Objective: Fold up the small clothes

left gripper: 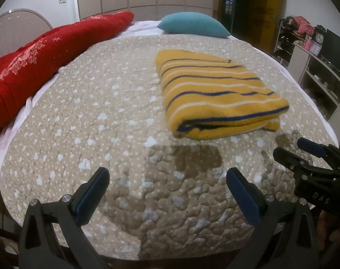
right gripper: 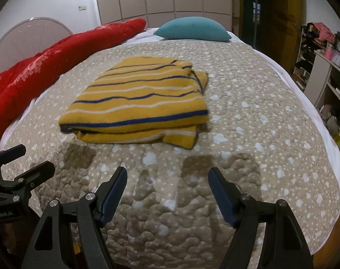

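**Folded striped top lies ahead of both open grippers**

Already folded into a thick rectangle, the yellow striped garment [left gripper: 217,94] lies flat on the beige quilt [left gripper: 102,112], towards the middle of the bed. Its long axis runs away from me; the bulky folded edge faces my tools, and one loose flap sticks out at its near right corner in the right wrist view. From my left gripper [left gripper: 167,192] the garment lies ahead and to the right; from my right gripper [right gripper: 167,192] it lies ahead and slightly left. So it sits between the two lines of reach, and I judge neither hand clearly nearer. Both grippers hover over bare quilt, short of the cloth, each with fingers spread and nothing between them; the right one's jaws are just now widening. Further out, a teal pillow [left gripper: 192,24] rests at the head of the bed and a red blanket [left gripper: 46,56] runs along its left side.
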A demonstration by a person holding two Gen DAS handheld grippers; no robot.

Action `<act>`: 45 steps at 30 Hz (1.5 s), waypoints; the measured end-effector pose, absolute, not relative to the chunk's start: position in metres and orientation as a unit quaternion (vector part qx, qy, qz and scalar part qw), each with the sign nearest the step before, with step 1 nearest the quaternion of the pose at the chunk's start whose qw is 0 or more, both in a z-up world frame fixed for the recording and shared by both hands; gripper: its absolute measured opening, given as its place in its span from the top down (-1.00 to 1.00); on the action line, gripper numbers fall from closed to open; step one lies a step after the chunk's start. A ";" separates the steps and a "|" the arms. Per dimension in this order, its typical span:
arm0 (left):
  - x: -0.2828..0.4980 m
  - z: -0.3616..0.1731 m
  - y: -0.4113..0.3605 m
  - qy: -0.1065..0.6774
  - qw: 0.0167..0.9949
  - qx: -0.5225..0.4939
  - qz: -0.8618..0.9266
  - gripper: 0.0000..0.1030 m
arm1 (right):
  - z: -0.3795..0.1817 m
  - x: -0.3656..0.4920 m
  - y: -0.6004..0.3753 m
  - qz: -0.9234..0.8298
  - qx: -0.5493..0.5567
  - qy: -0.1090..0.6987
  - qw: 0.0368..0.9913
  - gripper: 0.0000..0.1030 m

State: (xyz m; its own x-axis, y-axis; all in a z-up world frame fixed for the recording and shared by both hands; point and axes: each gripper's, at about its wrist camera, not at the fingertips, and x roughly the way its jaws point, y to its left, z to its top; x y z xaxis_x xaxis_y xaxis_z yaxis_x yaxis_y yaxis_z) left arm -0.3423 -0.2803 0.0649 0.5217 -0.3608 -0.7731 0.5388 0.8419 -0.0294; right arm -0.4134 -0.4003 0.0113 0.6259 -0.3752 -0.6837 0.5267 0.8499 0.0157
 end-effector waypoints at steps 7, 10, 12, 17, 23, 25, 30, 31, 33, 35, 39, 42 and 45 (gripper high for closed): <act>-0.339 0.060 -0.278 0.426 0.859 0.098 -0.267 -1.00 | 0.009 -0.410 -0.398 -0.260 0.105 0.355 0.892 -0.54; -0.338 0.056 -0.278 0.432 0.856 0.098 -0.267 -1.00 | 0.007 -0.410 -0.398 -0.262 0.104 0.357 0.891 -0.55; -0.336 0.055 -0.278 0.435 0.854 0.097 -0.267 -1.00 | 0.007 -0.409 -0.397 -0.262 0.104 0.358 0.890 -0.55; -0.335 0.051 -0.280 0.443 0.850 0.097 -0.270 -1.00 | 0.005 -0.409 -0.396 -0.265 0.098 0.355 0.891 -0.58; -0.330 0.048 -0.280 0.453 0.844 0.089 -0.275 -1.00 | 0.004 -0.408 -0.393 -0.264 0.093 0.352 0.893 -0.59; -0.328 0.046 -0.280 0.454 0.843 0.086 -0.276 -1.00 | 0.006 -0.409 -0.392 -0.265 0.092 0.345 0.896 -0.59; -0.323 0.041 -0.278 0.463 0.839 0.079 -0.273 -1.00 | 0.008 -0.409 -0.393 -0.274 0.088 0.339 0.895 -0.63; -0.322 0.040 -0.278 0.464 0.839 0.079 -0.271 -1.00 | 0.007 -0.408 -0.394 -0.275 0.088 0.342 0.894 -0.63; -0.320 0.038 -0.277 0.467 0.839 0.078 -0.269 -1.00 | 0.005 -0.407 -0.395 -0.277 0.088 0.347 0.892 -0.63; -0.318 0.038 -0.276 0.468 0.839 0.077 -0.267 -1.00 | 0.003 -0.406 -0.394 -0.276 0.087 0.350 0.891 -0.63; -0.317 0.036 -0.275 0.467 0.840 0.074 -0.265 -1.00 | 0.002 -0.403 -0.393 -0.273 0.081 0.352 0.892 -0.63; -0.316 0.034 -0.273 0.467 0.840 0.074 -0.266 -1.00 | 0.000 -0.402 -0.393 -0.272 0.078 0.354 0.891 -0.64; -0.314 0.034 -0.273 0.467 0.840 0.074 -0.267 -1.00 | -0.001 -0.401 -0.392 -0.270 0.079 0.355 0.891 -0.64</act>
State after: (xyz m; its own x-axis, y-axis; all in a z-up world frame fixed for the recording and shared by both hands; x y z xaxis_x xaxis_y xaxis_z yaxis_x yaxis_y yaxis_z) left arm -0.3142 -0.2727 0.0343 0.4219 -0.3794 -0.8235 0.5178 0.8464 -0.1246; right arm -0.4011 -0.3925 -0.0014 0.6016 -0.4256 -0.6760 0.5373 0.8418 -0.0517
